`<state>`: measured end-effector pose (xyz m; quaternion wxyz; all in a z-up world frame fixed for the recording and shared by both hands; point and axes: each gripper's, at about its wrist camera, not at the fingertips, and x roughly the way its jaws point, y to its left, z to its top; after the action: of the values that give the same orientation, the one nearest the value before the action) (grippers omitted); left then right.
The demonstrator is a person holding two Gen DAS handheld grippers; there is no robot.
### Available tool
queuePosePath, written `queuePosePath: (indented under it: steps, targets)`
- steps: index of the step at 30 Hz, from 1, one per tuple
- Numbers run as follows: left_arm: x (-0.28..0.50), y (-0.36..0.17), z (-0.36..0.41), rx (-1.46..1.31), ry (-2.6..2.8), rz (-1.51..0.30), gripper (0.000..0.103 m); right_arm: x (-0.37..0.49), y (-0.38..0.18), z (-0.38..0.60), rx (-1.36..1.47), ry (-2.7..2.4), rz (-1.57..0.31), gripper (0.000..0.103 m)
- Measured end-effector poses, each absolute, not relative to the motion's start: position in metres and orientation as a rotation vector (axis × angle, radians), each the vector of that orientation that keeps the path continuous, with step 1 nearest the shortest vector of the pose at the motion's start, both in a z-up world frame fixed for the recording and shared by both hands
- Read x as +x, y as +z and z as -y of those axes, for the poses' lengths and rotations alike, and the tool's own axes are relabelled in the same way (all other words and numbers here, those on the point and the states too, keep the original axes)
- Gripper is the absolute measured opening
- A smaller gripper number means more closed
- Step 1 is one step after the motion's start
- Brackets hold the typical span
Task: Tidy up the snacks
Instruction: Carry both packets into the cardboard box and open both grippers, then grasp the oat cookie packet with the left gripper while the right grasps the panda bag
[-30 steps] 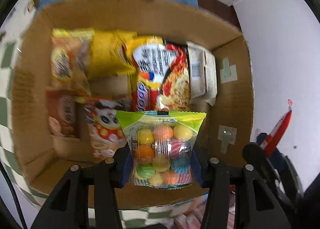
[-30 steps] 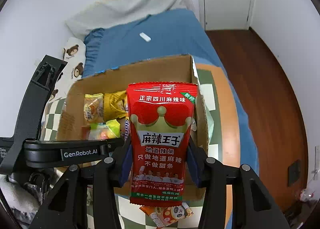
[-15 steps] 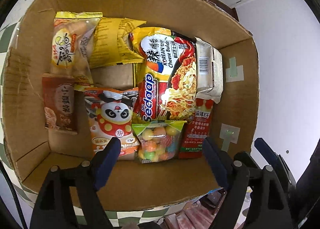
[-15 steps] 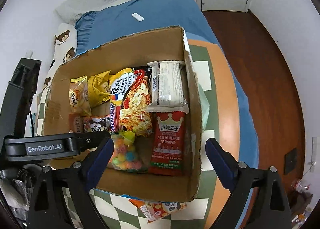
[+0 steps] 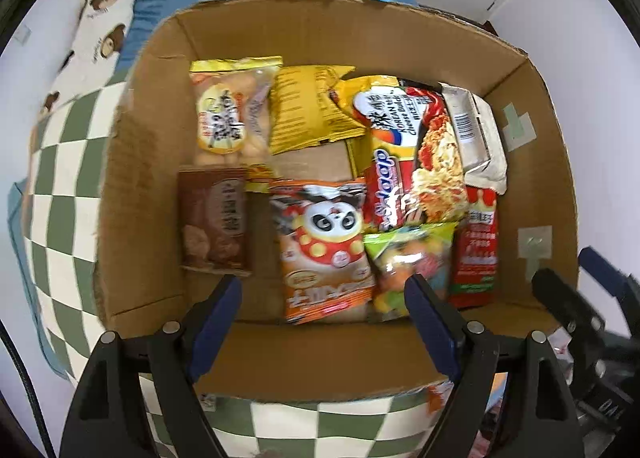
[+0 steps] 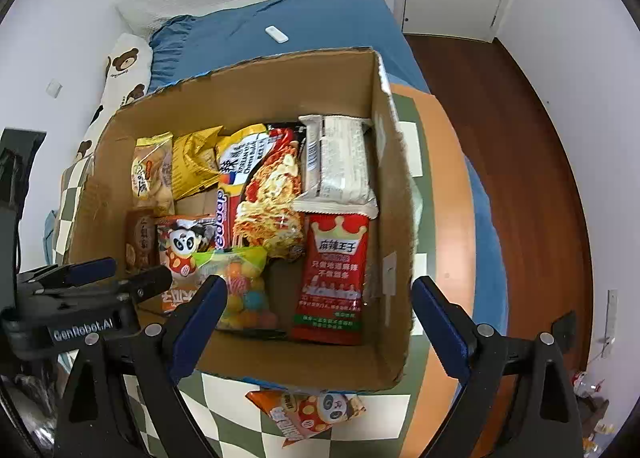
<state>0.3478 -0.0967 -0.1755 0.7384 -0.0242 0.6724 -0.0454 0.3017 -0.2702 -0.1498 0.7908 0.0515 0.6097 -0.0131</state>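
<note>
An open cardboard box [image 5: 144,162] [image 6: 394,218] holds several snack packs. The green candy-ball bag [image 5: 408,258] [image 6: 240,290] lies near the front beside the panda pack [image 5: 324,246] [image 6: 180,246]. The red spicy-strip pack [image 5: 476,246] [image 6: 336,278] lies at the front right, below the noodle pack [image 5: 416,154] [image 6: 264,194]. My left gripper [image 5: 322,300] is open and empty above the box's near wall. My right gripper [image 6: 318,302] is open and empty above the box's front. Another panda pack [image 6: 308,412] lies outside the box on the checkered cloth.
The box stands on a green-and-white checkered cloth [image 5: 52,186] [image 6: 240,410] on a round table. A blue bed [image 6: 312,30] with a bear-print pillow [image 5: 96,30] lies behind. Wooden floor [image 6: 520,162] is to the right. The left gripper's body [image 6: 80,298] shows at the right view's left edge.
Both grippers have opened and let go: the candy bag and the red pack now lie in the box. Both grippers have drawn back and up from the box.
</note>
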Motion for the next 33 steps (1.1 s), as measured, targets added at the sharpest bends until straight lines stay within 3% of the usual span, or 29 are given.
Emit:
queuePosePath:
  steps: [13, 21, 33]
  targets:
    - [0.304, -0.132, 0.063, -0.005, -0.012, -1.237, 0.083, 0.279, -0.146, 0.252, 0.088, -0.008, -1.218, 0.096]
    - [0.266, -0.095, 0.064, 0.029, -0.006, -1.046, 0.083, 0.241, -0.112, 0.244, 0.041, -0.039, -1.056, 0.096]
    - [0.21, -0.06, 0.066, 0.001, -0.042, -0.962, 0.083, 0.172, -0.055, 0.23, -0.011, -0.051, -0.876, 0.096]
